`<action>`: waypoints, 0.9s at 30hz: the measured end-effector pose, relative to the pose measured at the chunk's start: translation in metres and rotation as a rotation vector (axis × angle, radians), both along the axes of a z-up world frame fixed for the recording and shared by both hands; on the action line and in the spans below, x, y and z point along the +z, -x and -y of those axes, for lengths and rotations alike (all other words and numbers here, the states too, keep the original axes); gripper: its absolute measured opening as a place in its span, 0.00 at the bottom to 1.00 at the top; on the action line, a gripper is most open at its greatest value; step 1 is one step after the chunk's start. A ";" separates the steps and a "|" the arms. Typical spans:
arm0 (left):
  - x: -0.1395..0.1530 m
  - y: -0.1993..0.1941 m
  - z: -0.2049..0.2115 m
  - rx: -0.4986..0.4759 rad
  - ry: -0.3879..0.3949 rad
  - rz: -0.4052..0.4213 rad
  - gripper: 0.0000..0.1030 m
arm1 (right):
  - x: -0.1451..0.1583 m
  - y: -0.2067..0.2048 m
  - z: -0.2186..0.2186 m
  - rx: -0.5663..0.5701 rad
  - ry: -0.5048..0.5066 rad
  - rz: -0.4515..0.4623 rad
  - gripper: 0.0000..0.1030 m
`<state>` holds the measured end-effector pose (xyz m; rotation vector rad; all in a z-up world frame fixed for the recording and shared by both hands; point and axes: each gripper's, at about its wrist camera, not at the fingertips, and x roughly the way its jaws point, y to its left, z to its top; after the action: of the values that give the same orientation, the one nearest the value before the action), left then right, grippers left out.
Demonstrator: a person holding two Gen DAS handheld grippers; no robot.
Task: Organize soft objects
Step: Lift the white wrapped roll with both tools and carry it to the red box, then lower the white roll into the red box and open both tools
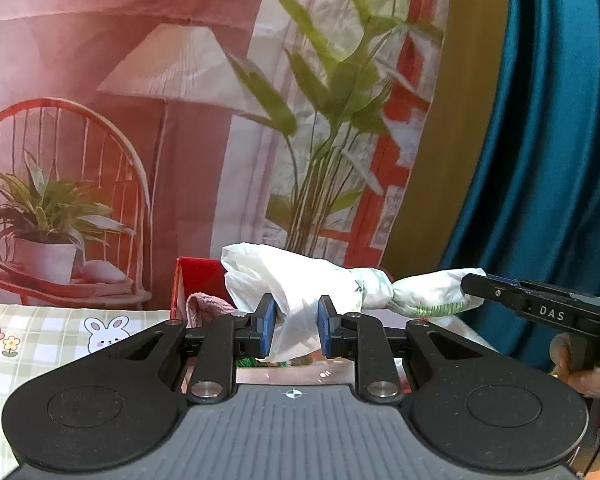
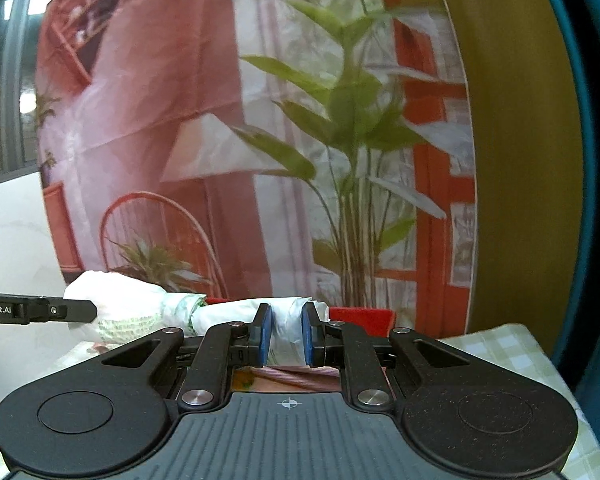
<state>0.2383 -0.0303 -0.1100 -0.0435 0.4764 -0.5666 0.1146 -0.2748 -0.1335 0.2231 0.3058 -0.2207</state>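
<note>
1. The task's thing is a white plastic bag (image 1: 300, 280) with faint green print, twisted into a knot at its middle. It hangs in the air between the two tools, above the worktop (image 1: 40, 344) with its checked, rabbit-printed cloth.
2. The left tool (image 1: 297, 326) is clamped on the loose, crumpled end of the bag; thin film bunches between its blue pads (image 1: 269, 320).
3. The right tool (image 2: 287, 336) is clamped on the opposite, tighter-rolled end. In the left wrist view the right tool enters from the right edge with the bag end pinched at its tip.
4. Risk, judged: the film is thin and slippery. Further pulling apart could draw an end out of a grip or tear the bag; the cause would be uneven tension across the knot.
5. Risk, judged: if either end slips free, the bag would swing down on the remaining grip and drag across the things beneath.
6. Below and behind the bag stands a red box (image 1: 198, 276) with a pink knitted cloth (image 1: 206, 308) at its rim; its upright wall is the nearest edge to catch on.
7. Open room: the space above the bag is free up to the printed backdrop (image 1: 180, 120). The worktop's far right corner shows in the right wrist view, with a blue curtain (image 1: 540, 160) beyond it.
8. What lies directly under the tools is largely hidden.
</note>
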 end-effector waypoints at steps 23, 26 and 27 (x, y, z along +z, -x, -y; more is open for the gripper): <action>-0.025 -0.046 0.017 0.117 -0.080 -0.088 0.98 | -0.042 -0.057 0.021 0.009 -0.033 -0.193 0.30; -0.021 -0.046 0.017 0.157 -0.105 -0.093 1.00 | -0.039 -0.057 0.018 0.008 -0.022 -0.197 0.46; -0.020 -0.045 0.016 0.174 -0.114 -0.096 1.00 | -0.038 -0.056 0.017 0.008 -0.017 -0.195 0.53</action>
<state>0.2829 -0.0462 -0.1297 -0.0034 0.5912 -0.3667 0.1711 -0.2914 -0.1712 0.2174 0.5020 -0.2327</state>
